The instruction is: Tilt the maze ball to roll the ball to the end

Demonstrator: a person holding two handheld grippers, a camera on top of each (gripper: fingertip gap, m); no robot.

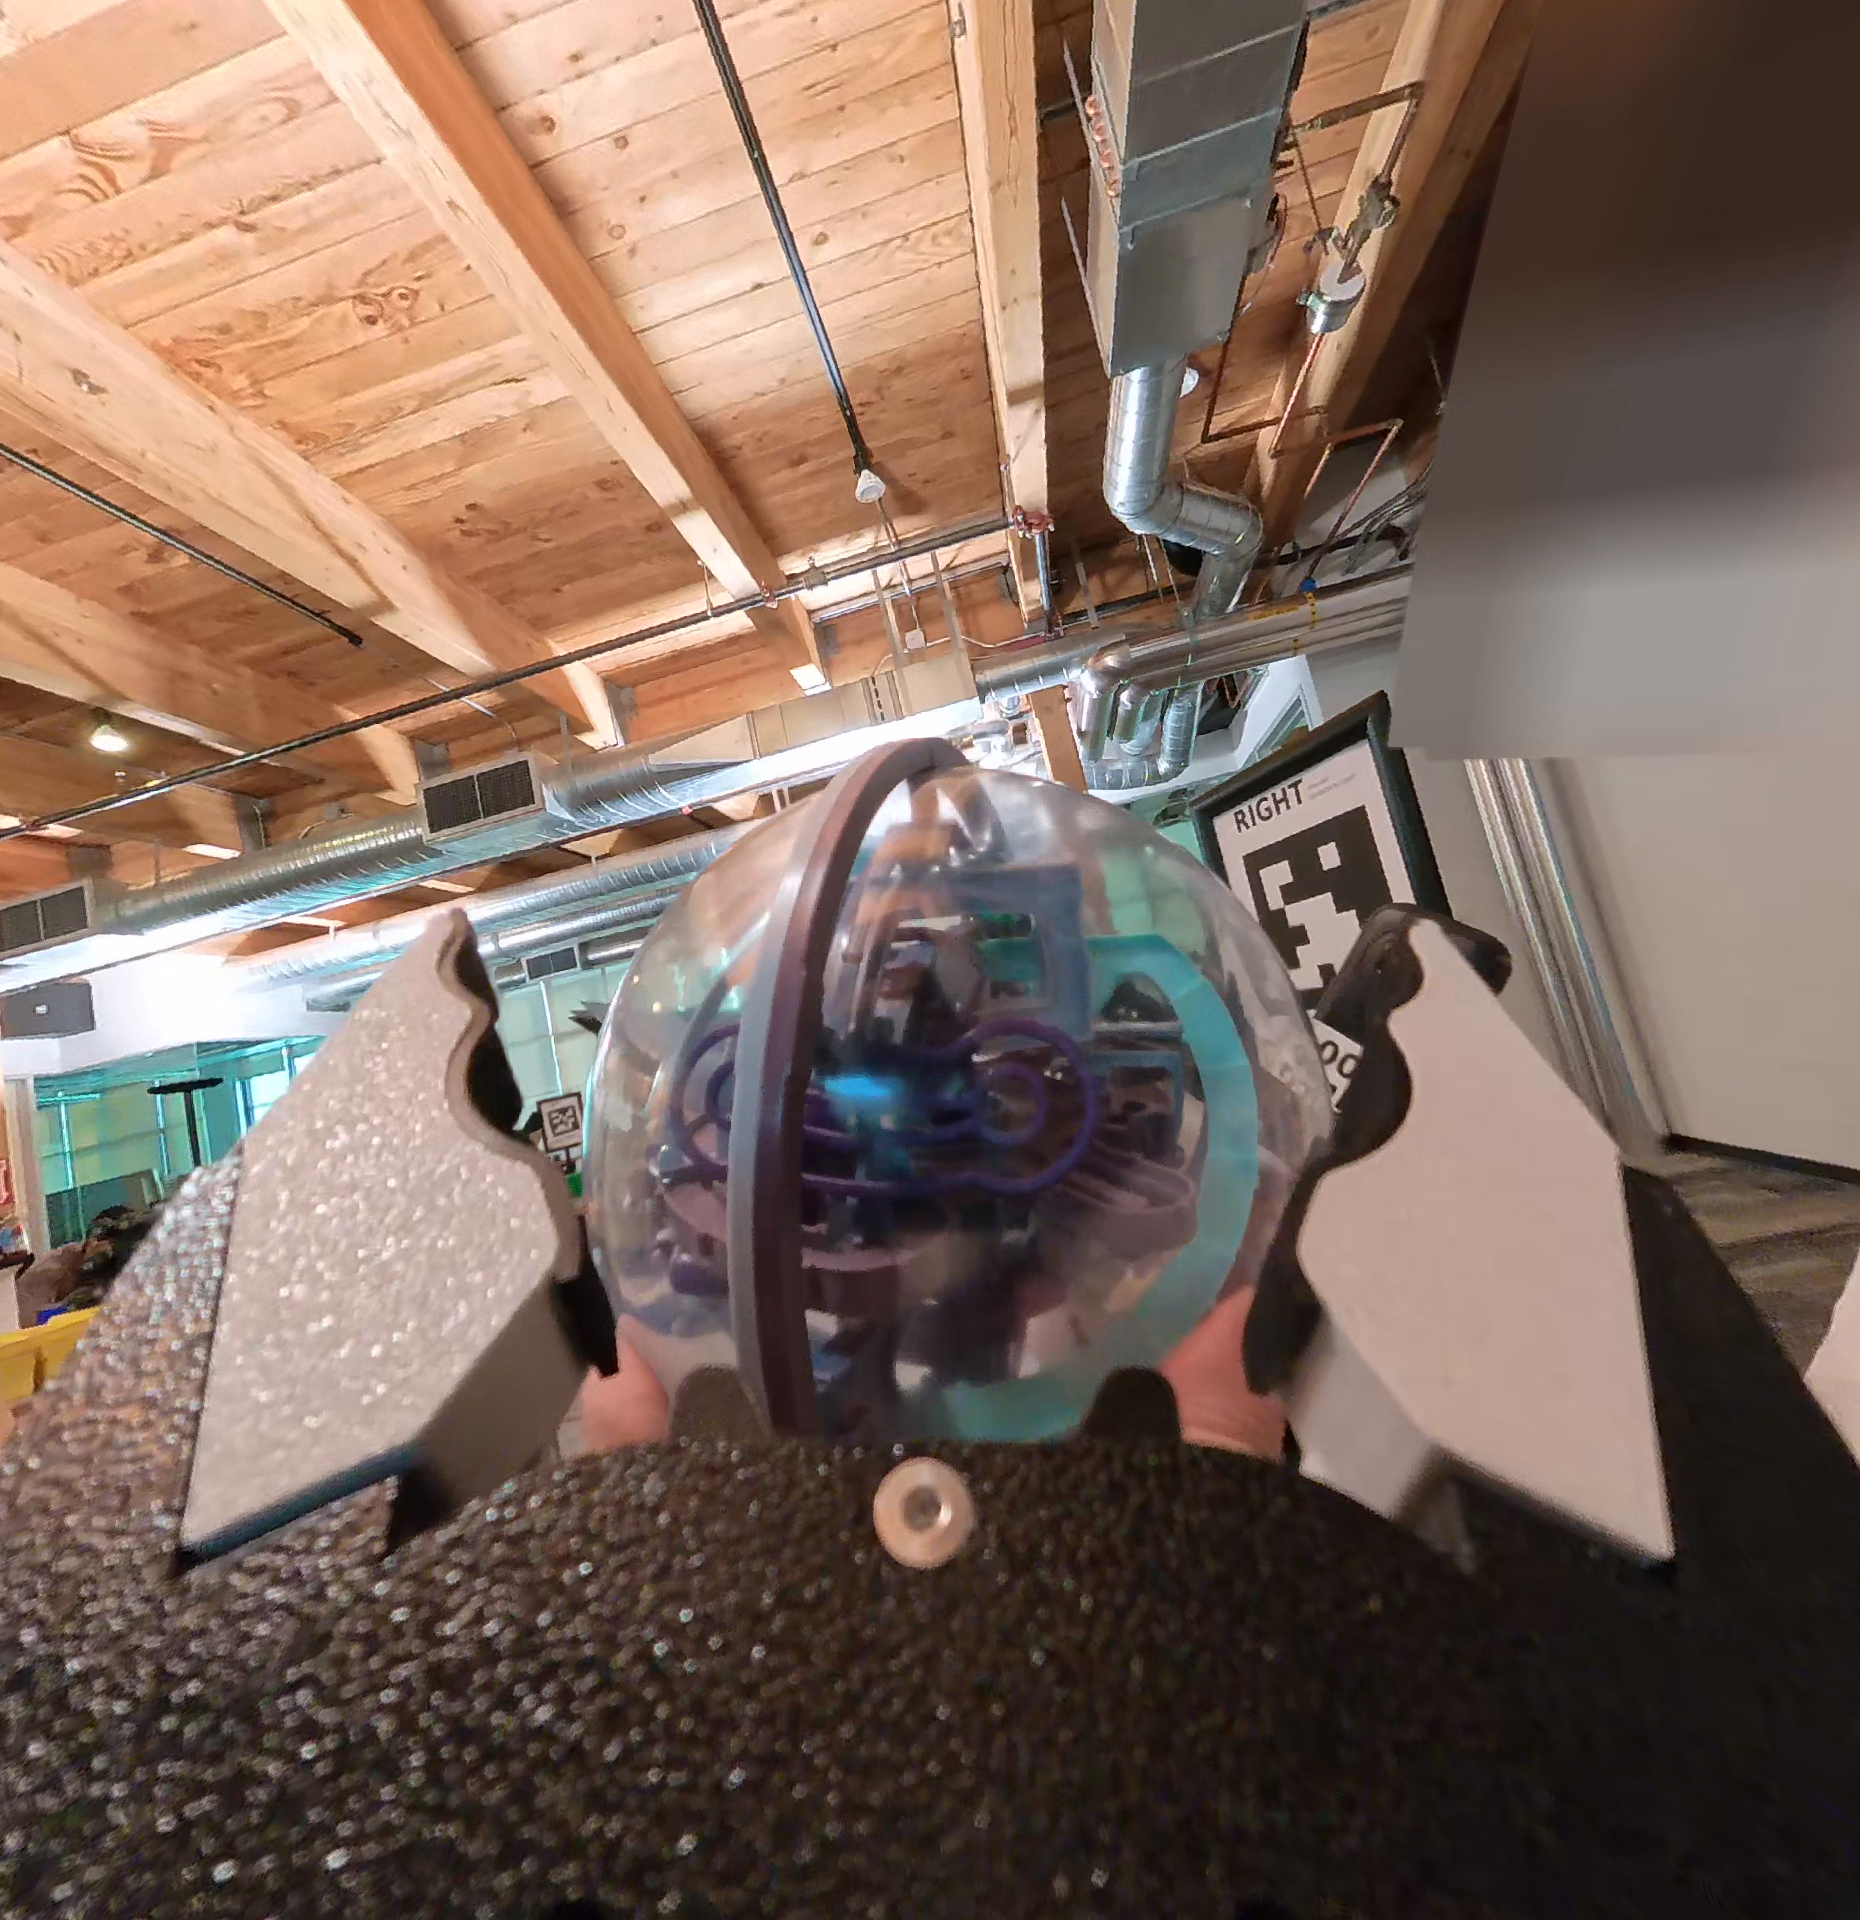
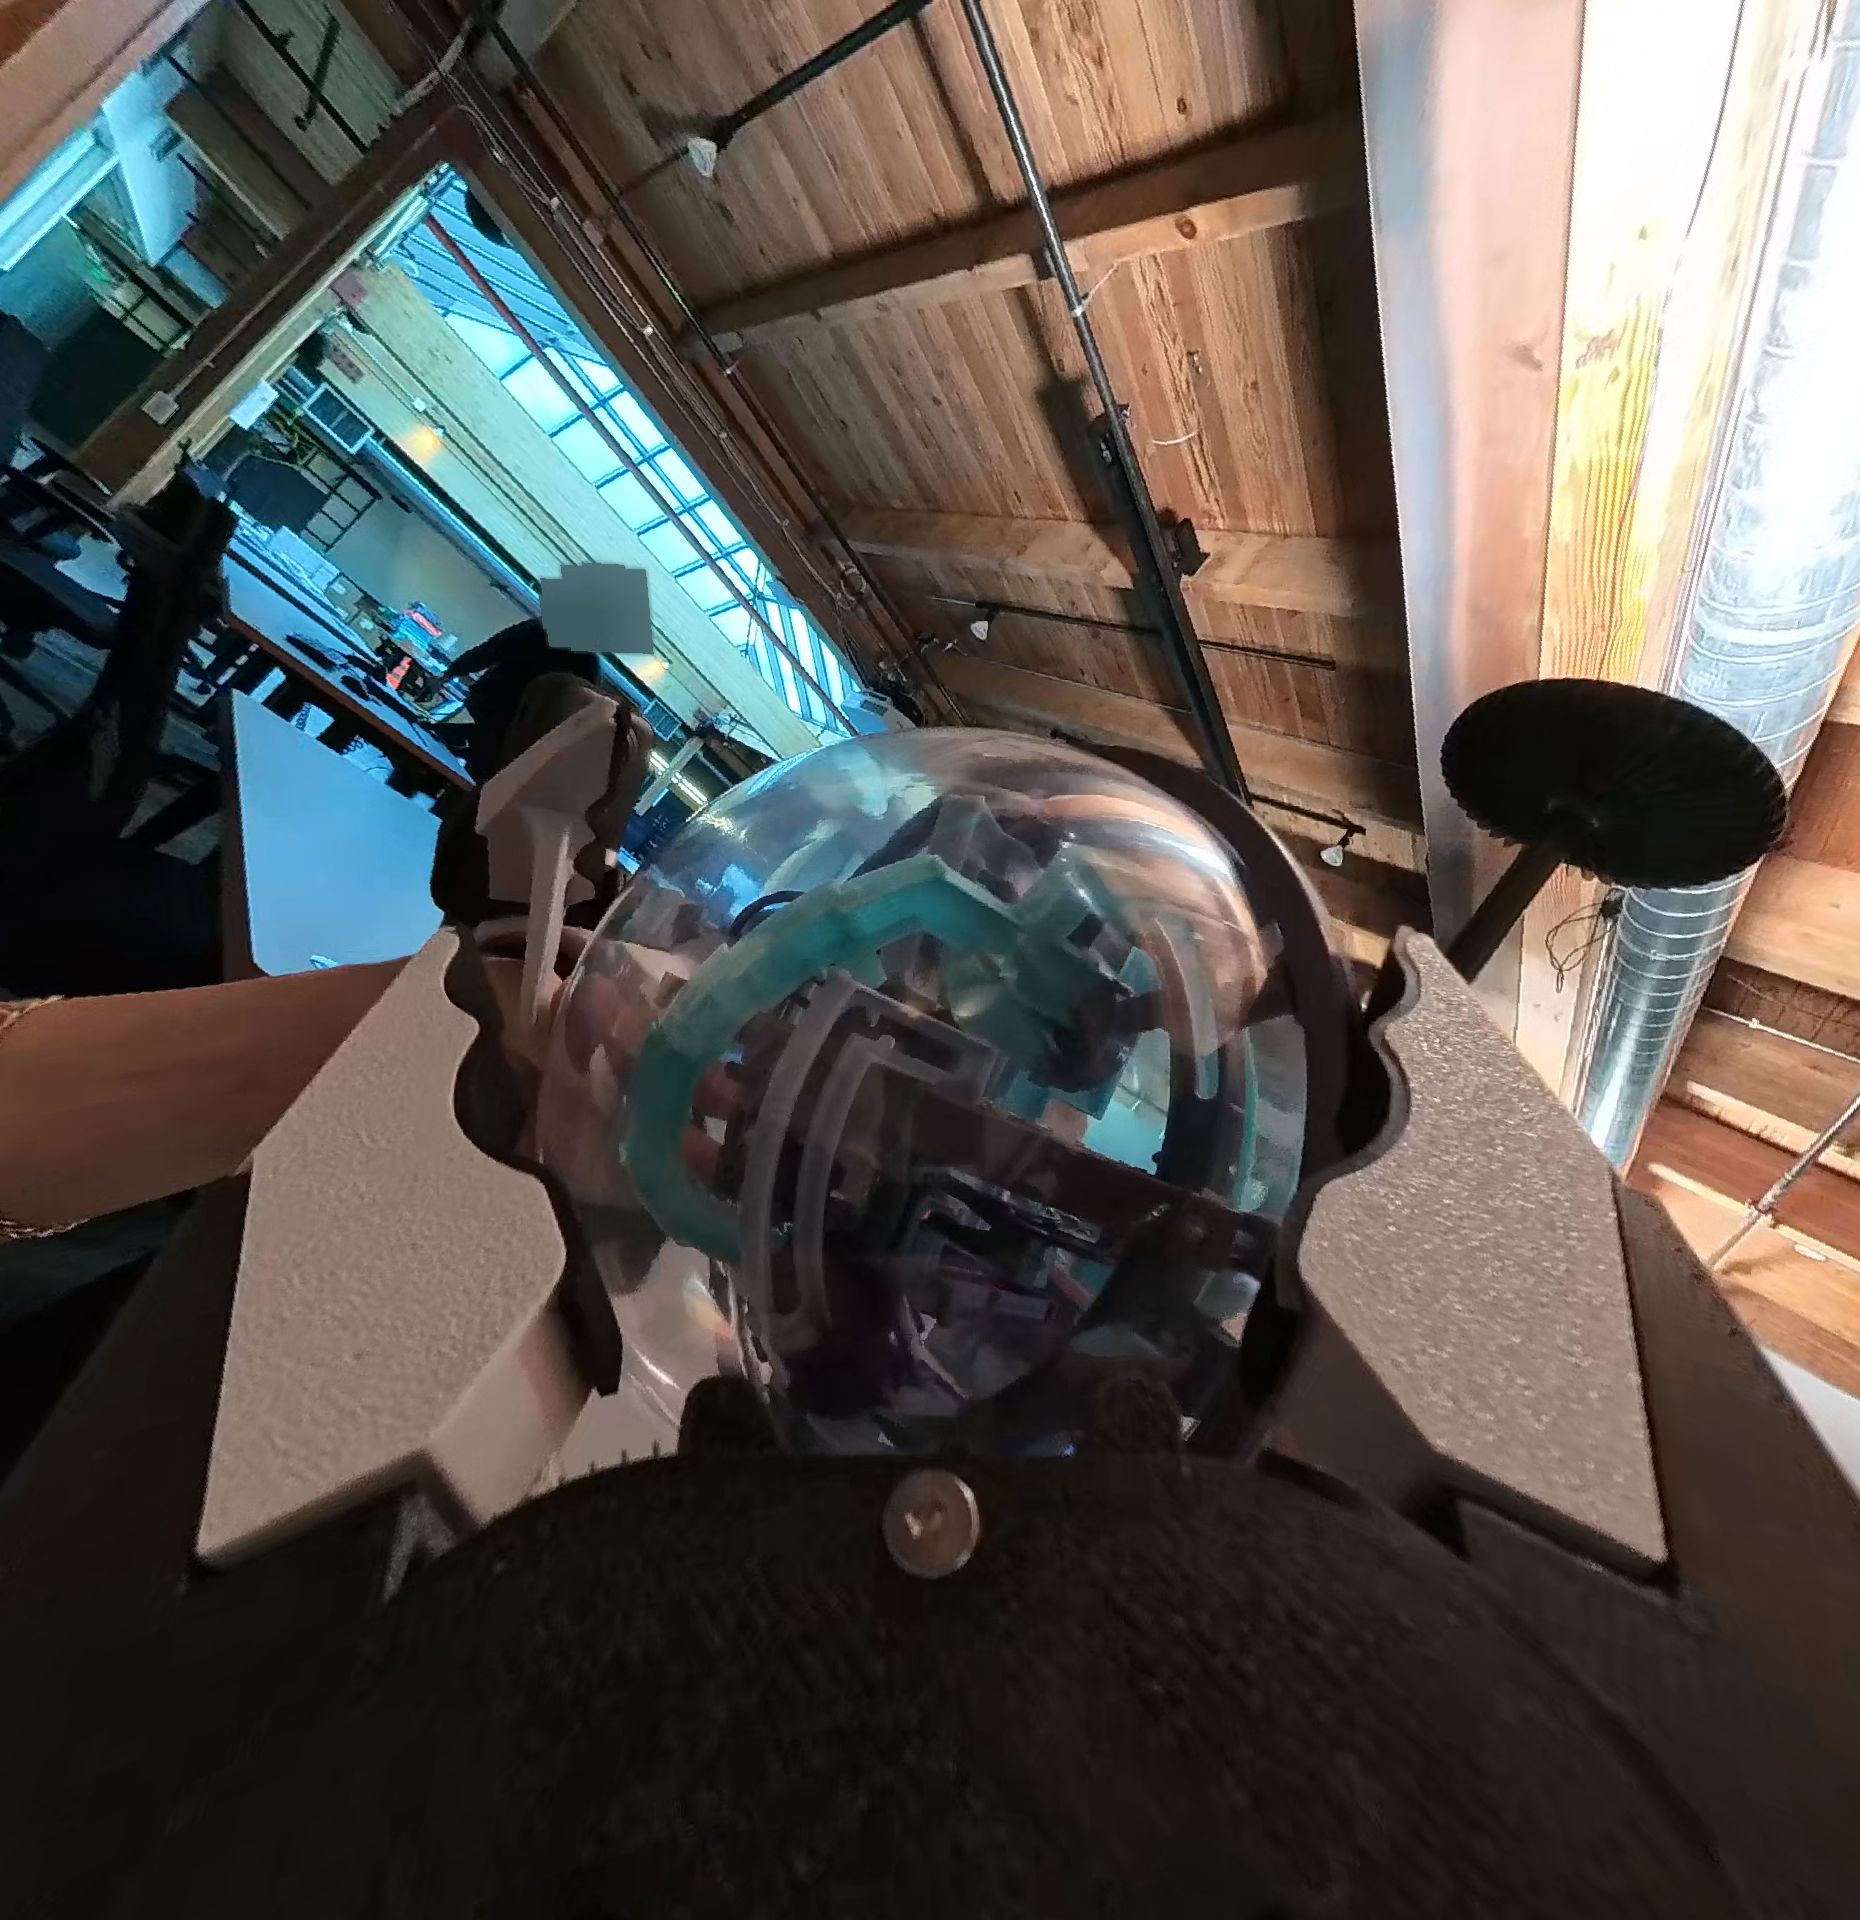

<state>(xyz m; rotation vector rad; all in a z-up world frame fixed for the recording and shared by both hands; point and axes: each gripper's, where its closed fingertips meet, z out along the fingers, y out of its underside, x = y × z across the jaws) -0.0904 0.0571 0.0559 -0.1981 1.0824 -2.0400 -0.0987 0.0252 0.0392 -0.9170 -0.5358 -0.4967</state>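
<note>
While raised toward the ceiling [image 1: 490,312], the maze ball [image 1: 947,1101] is clamped in both wide-spread hand-held grippers, left [image 1: 947,997] and right [image 2: 926,1039], pads pressing its clear shell.

Writing and a black-and-white square code are being shown on a framed white sign [image 1: 1315,883] behind the ball.
</note>
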